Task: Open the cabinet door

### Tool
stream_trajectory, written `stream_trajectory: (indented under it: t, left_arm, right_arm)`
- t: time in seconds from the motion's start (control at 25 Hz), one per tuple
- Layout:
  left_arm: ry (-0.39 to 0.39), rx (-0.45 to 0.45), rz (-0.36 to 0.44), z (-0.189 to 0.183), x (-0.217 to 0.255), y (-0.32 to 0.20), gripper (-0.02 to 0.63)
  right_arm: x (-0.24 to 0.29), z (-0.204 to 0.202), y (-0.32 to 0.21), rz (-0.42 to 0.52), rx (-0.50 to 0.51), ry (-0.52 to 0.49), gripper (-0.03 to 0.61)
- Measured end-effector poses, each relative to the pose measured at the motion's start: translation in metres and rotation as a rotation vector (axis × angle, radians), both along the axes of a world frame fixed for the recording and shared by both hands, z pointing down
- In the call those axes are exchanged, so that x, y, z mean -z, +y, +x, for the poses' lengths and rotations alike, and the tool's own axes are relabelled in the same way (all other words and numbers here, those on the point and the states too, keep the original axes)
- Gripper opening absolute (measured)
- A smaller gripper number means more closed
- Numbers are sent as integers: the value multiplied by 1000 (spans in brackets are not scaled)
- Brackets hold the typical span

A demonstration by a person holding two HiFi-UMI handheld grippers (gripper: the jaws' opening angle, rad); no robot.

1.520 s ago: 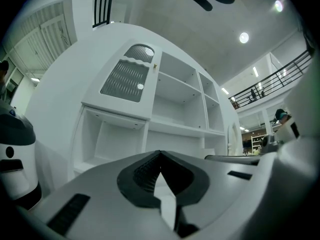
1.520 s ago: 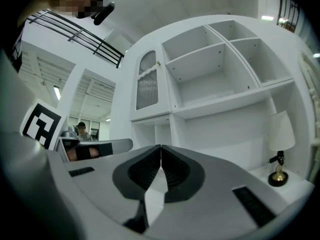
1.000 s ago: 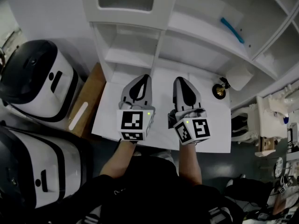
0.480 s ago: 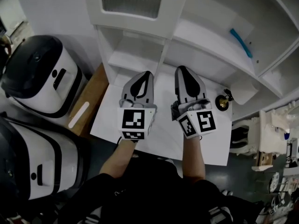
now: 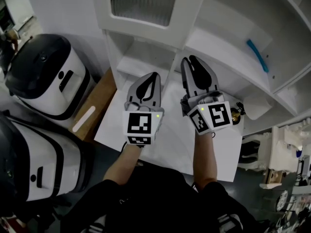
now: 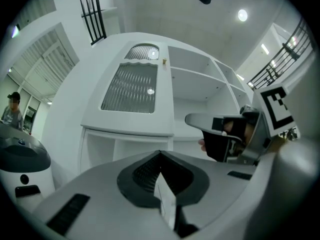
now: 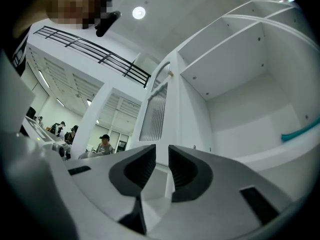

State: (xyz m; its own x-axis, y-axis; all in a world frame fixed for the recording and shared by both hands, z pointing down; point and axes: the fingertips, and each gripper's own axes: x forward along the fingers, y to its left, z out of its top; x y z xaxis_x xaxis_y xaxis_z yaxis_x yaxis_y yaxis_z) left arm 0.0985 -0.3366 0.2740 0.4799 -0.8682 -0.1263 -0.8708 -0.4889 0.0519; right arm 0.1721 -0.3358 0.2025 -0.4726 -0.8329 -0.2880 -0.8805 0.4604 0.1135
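The white cabinet's door point(image 5: 141, 4), a ribbed glass panel in a white frame, stands shut at the top of the head view. It also shows in the left gripper view as the door point(image 6: 132, 86) with a small knob point(image 6: 164, 61) at its upper right corner, and edge-on in the right gripper view point(image 7: 156, 111). My left gripper point(image 5: 150, 77) hovers below the door, jaws shut and empty point(image 6: 160, 156). My right gripper point(image 5: 192, 62) is higher and closer to the shelves. Its jaws are opening with a narrow gap and nothing between them point(image 7: 161, 156).
Open white shelves point(image 5: 228, 38) fill the right, with a blue strip point(image 5: 256, 55) on one. A brass object point(image 5: 236, 113) sits by the white tabletop point(image 5: 165, 140). Two white-and-black appliances point(image 5: 43, 76) point(image 5: 34, 164) and a wooden board point(image 5: 95, 108) stand at left. People are far off.
Both grippers have risen toward the cabinet, the right one farther. The right gripper's jaws have parted from shut; the left stays shut.
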Motion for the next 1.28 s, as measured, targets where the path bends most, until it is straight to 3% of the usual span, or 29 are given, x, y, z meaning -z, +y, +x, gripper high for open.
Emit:
stream_trajectory:
  t: [0.52,1.12,1.28]
  left_arm:
    - [23,39,-6,1,6,-6,11]
    - [57,66,-63,-8,-17,-6,11]
    - [54,78,-75,-13,-28,-5,11]
  right_arm:
    - [21,3,-44,-39,40,-26,170]
    - [23,-3,-63,-84,-36,6,166]
    - [22,-1,-61,-84,-31,2,138]
